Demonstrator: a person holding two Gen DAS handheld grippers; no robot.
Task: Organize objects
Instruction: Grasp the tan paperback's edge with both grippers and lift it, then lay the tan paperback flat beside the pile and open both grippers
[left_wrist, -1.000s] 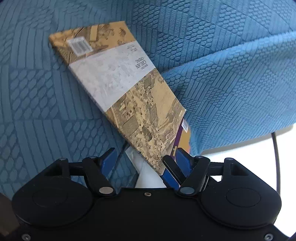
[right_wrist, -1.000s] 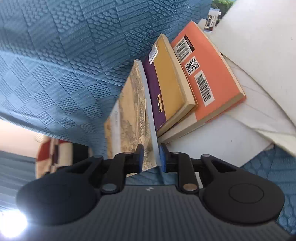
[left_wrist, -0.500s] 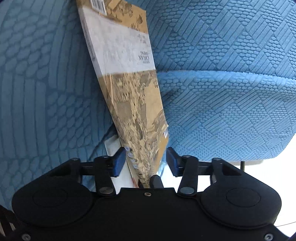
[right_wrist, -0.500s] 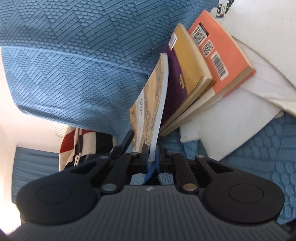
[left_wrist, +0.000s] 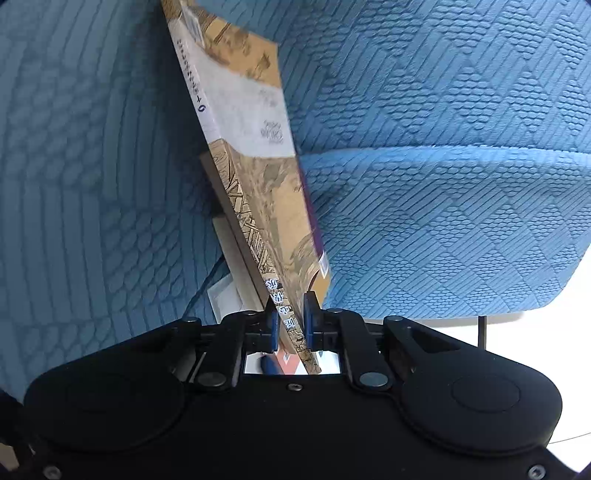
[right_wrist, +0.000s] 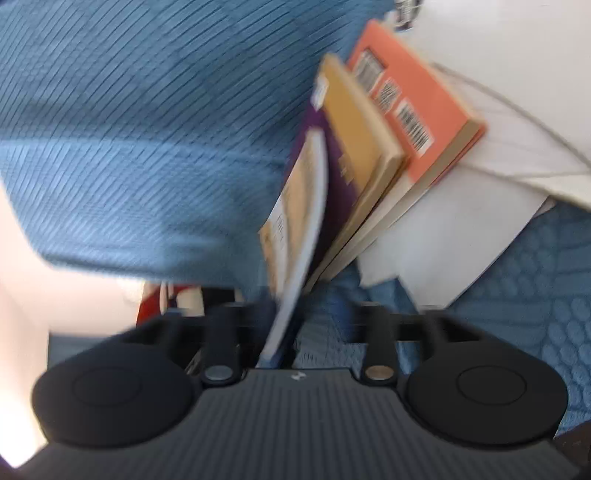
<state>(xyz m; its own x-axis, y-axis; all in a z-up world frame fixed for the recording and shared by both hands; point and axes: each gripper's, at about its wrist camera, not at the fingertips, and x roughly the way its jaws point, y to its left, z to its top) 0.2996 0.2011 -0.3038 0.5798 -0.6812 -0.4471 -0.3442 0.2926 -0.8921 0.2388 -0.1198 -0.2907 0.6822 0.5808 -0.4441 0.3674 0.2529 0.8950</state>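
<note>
Book (left_wrist: 258, 206) standing on edge against blue cushion (left_wrist: 443, 184), spine corner pinched between the pads of left gripper (left_wrist: 290, 326), jaws just closed onto it. Right gripper (right_wrist: 314, 325) just spread apart, same book's page edge (right_wrist: 295, 266) loose between its jaws, nearer the left one. Leaning beside: purple-and-yellow book (right_wrist: 354, 147), orange book (right_wrist: 417, 107), white papers (right_wrist: 443, 236).
</note>
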